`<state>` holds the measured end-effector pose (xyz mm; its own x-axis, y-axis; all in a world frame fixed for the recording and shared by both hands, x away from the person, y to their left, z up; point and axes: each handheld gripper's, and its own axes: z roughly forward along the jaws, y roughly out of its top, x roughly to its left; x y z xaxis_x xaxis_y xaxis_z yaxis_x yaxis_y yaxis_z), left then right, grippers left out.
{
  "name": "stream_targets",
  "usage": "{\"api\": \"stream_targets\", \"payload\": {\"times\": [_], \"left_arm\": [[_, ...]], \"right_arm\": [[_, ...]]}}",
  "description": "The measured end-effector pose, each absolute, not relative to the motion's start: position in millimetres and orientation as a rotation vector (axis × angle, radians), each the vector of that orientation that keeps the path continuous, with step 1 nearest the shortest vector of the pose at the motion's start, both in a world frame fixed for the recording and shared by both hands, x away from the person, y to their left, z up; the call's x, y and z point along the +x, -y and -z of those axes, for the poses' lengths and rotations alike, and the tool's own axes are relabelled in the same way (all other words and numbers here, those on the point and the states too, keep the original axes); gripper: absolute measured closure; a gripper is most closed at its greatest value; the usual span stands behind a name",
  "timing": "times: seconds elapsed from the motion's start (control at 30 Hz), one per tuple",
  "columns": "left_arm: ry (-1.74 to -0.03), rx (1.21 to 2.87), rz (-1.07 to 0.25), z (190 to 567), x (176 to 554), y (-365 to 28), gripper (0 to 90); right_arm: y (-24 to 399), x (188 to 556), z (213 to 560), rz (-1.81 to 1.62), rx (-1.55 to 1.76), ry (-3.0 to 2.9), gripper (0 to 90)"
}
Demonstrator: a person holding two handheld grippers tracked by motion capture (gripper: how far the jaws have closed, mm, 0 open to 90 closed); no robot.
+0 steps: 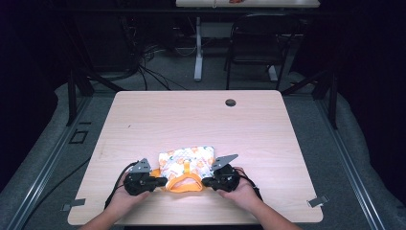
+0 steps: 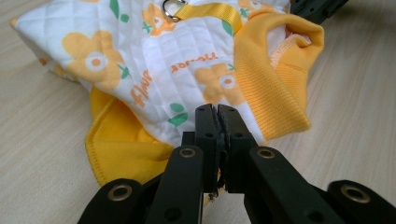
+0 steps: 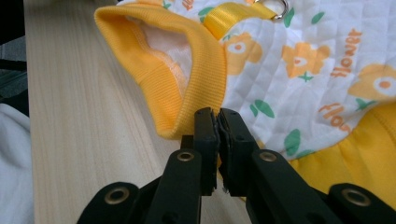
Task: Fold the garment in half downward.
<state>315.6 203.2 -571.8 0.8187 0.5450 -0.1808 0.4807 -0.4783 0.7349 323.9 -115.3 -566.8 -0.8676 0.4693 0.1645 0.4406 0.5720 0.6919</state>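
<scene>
1. A small quilted flower-print garment (image 1: 187, 165) with an orange ribbed collar (image 1: 183, 183) lies bunched on the table (image 1: 268, 143), by its near edge.
2. The left gripper (image 1: 162, 182) is clamped on the garment's left edge, and the right gripper (image 1: 206, 182) is clamped beside the collar.
3. Judging from this, both grips are taken; spreading or folding is left.

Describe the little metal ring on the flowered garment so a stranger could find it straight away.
Start at the wooden table and find the quilted flowered garment near its front edge, between the two grippers. A yellow strap runs down its middle; the metal ring sits on that strap, the only shiny silver part among the cloth.
</scene>
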Motion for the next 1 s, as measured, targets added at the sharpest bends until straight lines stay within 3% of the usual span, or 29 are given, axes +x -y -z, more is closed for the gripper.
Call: {"api": "stream_targets", "payload": {"times": [1.0], "left_arm": [[-0.834, 2.119, -0.152, 576.3, 342.4, -202.0, 87.5]], "right_arm": [[116.3, 344.2, 575.0, -1.161, 0.901, -2.692, 85.6]]}}
